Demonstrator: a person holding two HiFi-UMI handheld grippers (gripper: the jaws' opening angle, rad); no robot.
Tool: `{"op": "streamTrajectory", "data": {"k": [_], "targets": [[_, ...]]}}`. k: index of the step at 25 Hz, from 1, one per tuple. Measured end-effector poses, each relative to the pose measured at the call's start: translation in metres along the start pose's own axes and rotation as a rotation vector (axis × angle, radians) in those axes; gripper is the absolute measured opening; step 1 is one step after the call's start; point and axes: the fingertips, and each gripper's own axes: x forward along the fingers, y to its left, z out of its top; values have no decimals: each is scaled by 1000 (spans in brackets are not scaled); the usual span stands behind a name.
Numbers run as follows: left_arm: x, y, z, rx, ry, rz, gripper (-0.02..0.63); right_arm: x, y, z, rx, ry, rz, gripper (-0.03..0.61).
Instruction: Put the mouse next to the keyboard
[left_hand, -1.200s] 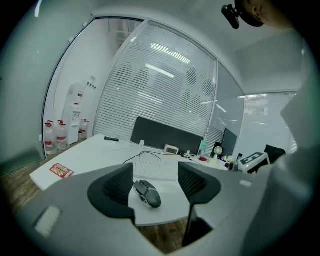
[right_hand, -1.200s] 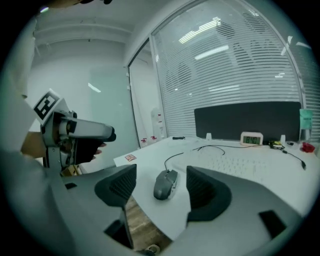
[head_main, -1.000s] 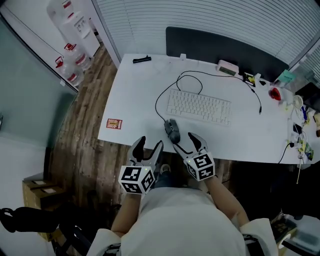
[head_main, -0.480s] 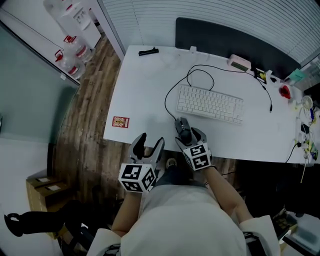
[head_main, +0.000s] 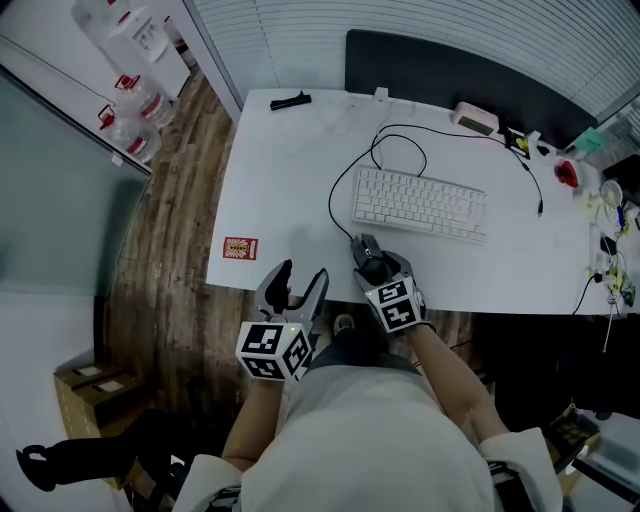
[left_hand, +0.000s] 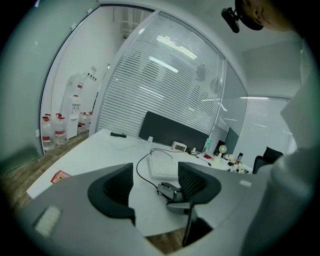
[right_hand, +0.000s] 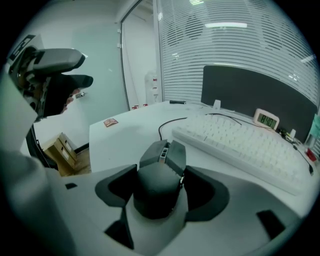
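A dark grey wired mouse lies near the white desk's front edge, just in front of the white keyboard's left end. My right gripper straddles it. In the right gripper view the mouse fills the space between the jaws, which are closing, and both pads lie against its sides. The keyboard stretches away to the right beyond it. My left gripper hangs open and empty off the desk's front edge, left of the mouse.
A small red card lies at the desk's front left corner. A black object sits at the back left and a pink clock by the dark partition. Small clutter fills the right end. Water bottles stand on the floor.
My right gripper has slid forward from behind the mouse until its jaws lie along the mouse's sides. The mouse and the left gripper have stayed where they were.
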Motion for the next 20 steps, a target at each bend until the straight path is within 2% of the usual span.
{"op": "streamTrajectory", "data": {"k": [4,12,20], "targets": [[2,-2,0,5,8,-22,267,-6,1,2,-22,-5,-14,291],[11,-13,7,15,8,-51,267,-36,-5,32,-15,-103,-10,288],[31,-40,8,20,8,-63,267,-71,-63,37,15,-157,-97,288]]}}
